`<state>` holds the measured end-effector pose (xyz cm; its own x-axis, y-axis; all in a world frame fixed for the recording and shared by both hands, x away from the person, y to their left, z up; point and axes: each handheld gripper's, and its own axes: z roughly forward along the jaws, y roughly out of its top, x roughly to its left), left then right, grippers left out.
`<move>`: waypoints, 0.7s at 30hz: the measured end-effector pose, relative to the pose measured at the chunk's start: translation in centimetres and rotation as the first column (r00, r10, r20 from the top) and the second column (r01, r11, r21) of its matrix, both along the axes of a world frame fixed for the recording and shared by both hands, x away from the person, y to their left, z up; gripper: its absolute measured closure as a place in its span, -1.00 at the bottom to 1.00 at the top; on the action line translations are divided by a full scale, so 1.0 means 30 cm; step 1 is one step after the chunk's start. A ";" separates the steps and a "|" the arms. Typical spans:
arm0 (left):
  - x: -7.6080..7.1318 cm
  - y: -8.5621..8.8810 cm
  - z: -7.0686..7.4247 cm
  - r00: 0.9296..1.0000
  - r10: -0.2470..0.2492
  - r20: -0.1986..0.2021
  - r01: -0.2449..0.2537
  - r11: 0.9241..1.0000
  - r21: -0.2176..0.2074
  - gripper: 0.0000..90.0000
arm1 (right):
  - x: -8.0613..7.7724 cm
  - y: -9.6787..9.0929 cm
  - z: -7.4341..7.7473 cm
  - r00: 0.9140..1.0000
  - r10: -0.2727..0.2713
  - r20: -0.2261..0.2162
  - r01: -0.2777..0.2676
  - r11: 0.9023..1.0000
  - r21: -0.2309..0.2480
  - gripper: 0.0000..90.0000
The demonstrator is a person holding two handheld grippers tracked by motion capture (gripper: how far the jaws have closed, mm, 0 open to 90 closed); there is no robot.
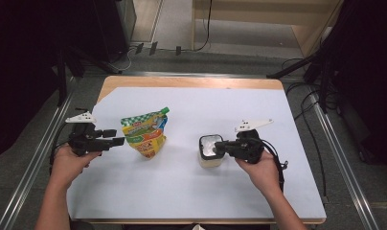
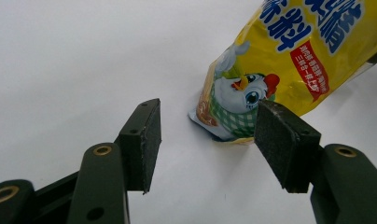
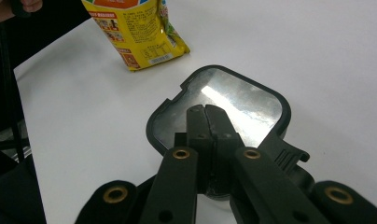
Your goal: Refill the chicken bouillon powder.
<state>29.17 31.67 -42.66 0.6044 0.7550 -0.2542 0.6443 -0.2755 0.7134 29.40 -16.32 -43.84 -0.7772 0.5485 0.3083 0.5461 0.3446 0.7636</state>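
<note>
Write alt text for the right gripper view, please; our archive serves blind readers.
The right gripper, its jaws shut together, hovers over the shiny lid of a black-rimmed container on a white table. A yellow printed pouch stands farther back.

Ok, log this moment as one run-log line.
left gripper: open, beside pouch, not touching | right gripper: shut, over container lid | pouch: upright on table
</note>
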 end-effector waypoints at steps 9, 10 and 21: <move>0.002 0.000 -0.002 1.000 0.004 0.001 -0.004 1.000 -0.001 -0.05 | 0.000 -0.041 0.023 0.998 -0.021 0.060 0.019 0.999 0.025 0.53; 0.004 0.000 -0.002 1.000 0.002 0.000 -0.002 1.000 0.002 -0.05 | 0.002 -0.054 0.025 0.998 -0.027 0.061 0.025 0.999 0.032 0.49; 0.005 -0.007 -0.004 1.000 0.003 0.000 -0.003 1.000 0.009 -0.07 | 0.013 -0.201 0.026 0.982 -0.145 0.119 0.141 0.989 0.043 0.16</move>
